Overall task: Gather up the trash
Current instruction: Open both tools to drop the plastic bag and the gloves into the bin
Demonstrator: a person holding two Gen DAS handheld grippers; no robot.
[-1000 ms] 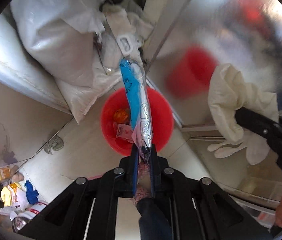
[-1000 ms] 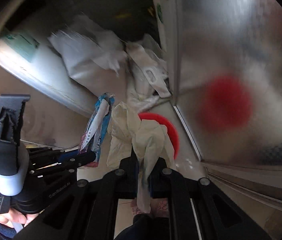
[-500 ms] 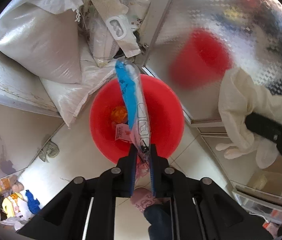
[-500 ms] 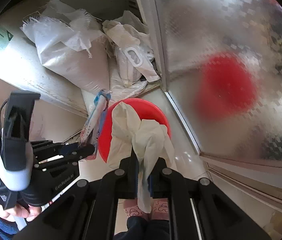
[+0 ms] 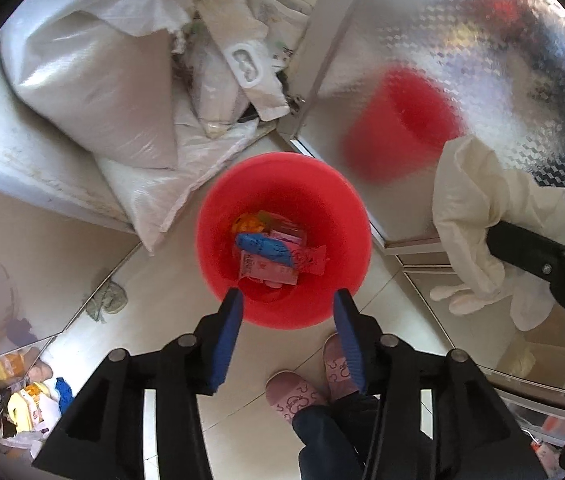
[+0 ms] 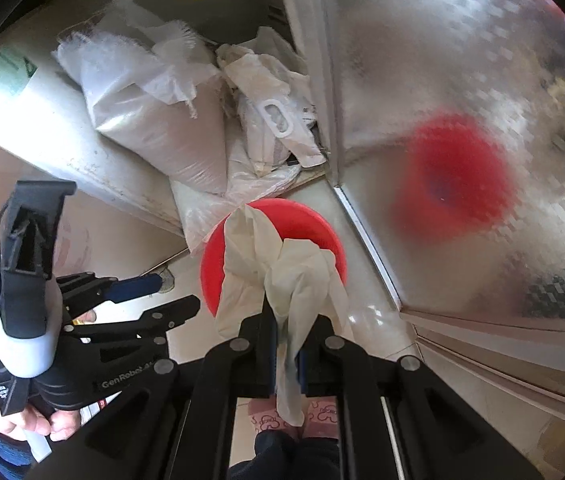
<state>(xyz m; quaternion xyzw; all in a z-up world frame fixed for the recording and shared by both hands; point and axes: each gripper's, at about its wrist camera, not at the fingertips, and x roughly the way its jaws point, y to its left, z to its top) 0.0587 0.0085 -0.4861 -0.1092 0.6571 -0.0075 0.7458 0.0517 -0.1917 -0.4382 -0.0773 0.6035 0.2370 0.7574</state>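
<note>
A: What does the trash look like?

B: A blue wrapper [image 5: 263, 245] lies crumpled in the red bucket [image 5: 218, 216], on top of pink packets [image 5: 278, 266] and something orange [image 5: 247, 222]. A cream glove [image 6: 302, 276] hangs limp and wrinkled from the right gripper [image 6: 285, 344], over the bucket's rim.

A: And the grippers?

B: The left gripper [image 5: 288, 306] sits above the bucket, its jaws opening, nothing between the 2 blue pads [image 5: 226, 340]. The right one is clamped on the glove.

A: Anything hard to see?

B: The glove covers much of the bucket in the right view, so its contents are hidden there. The print on the packets is too small to read. Behind the bucket, white sacks [image 5: 94, 76] lean in a heap. The metal panel [image 5: 502, 32] gives only a blurred red reflection. The person's pink slippers [image 5: 294, 394] are partly cut off by the gripper frame.
</note>
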